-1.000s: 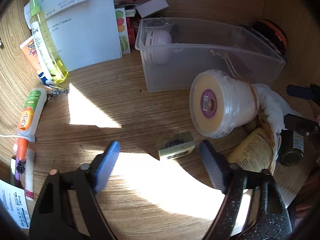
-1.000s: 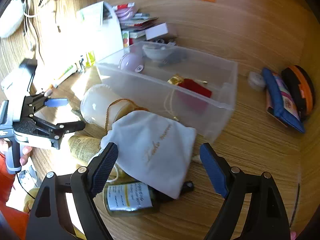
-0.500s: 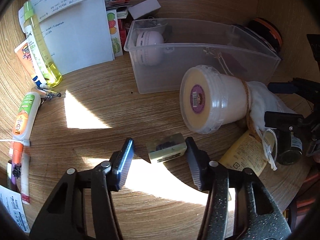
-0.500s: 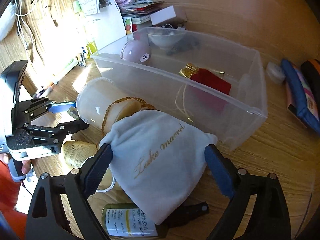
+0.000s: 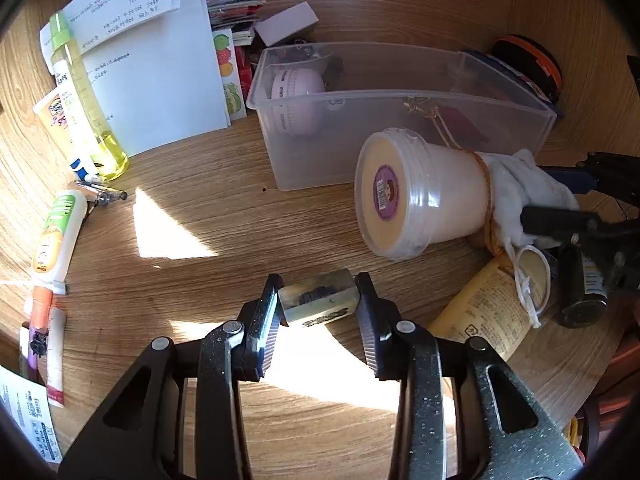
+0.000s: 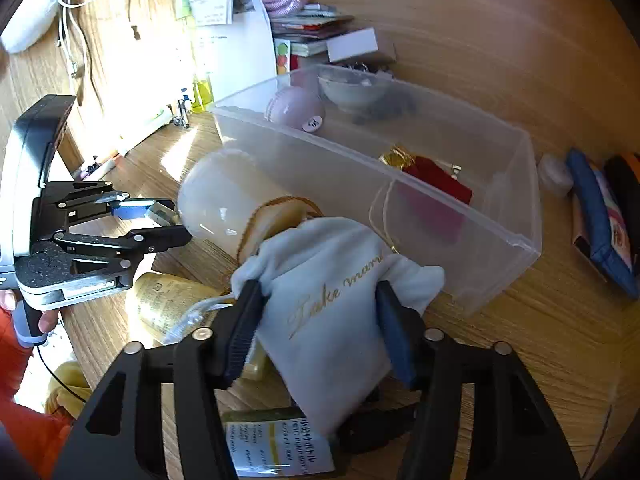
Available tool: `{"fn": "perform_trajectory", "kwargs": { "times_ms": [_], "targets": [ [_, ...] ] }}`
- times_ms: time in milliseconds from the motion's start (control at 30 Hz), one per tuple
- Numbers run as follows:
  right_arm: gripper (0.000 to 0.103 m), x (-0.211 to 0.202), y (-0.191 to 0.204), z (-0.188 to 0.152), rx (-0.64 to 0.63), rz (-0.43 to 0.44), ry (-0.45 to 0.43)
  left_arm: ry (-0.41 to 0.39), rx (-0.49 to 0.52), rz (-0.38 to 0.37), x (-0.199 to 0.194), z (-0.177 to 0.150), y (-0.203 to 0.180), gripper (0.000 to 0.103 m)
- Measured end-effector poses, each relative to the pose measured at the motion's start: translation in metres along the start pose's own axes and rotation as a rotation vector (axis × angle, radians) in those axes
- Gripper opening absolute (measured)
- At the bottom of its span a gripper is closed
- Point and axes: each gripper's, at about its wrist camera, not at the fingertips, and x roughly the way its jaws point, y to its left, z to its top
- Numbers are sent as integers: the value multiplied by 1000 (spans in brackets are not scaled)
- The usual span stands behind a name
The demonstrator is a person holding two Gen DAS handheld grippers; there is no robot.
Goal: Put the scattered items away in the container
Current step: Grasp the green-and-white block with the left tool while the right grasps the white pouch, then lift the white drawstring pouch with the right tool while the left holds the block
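Note:
My left gripper (image 5: pixel 318 298) is shut on a small clear block with a dark inset (image 5: pixel 318 300) that rests on the wooden table. My right gripper (image 6: pixel 318 312) is shut on a white drawstring pouch (image 6: pixel 332 300) with gold lettering; the pouch also shows in the left wrist view (image 5: pixel 528 188). The clear plastic container (image 5: pixel 400 152) (image 6: pixel 500 240) stands behind, holding a pink round item (image 6: pixel 296 108), a bowl (image 6: pixel 352 88) and a red pouch (image 6: pixel 436 180). A white lidded tub (image 5: pixel 412 196) (image 6: pixel 224 200) lies on its side in front of the container.
A yellow packet (image 5: pixel 488 312) and a dark bottle (image 5: pixel 584 292) lie under the pouch. At left are a yellow spray bottle (image 5: pixel 86 108), tubes (image 5: pixel 56 240), pens and papers (image 5: pixel 160 60). Blue and orange pouches (image 6: pixel 600 208) lie right of the container.
My left gripper moved forward and closed on the clear block. My right gripper moved in and closed on the white pouch.

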Motion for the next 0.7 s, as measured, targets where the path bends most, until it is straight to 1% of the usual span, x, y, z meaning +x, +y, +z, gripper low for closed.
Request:
{"fn": "perform_trajectory", "kwargs": {
  "times_ms": [100, 200, 400, 700],
  "targets": [
    [33, -10, 0, 4, 6, 2, -21, -16, 0, 12, -6, 1, 0, 36],
    [30, -13, -3, 6, 32, 9, -27, -37, -2, 19, -13, 3, 0, 36],
    [27, -27, -12, 5, 75, 14, -65, -77, -3, 31, -28, 6, 0, 36],
    [26, -60, -22, 10, 107, 10, -131, -126, -2, 39, -45, 14, -3, 36]
  ]
}}
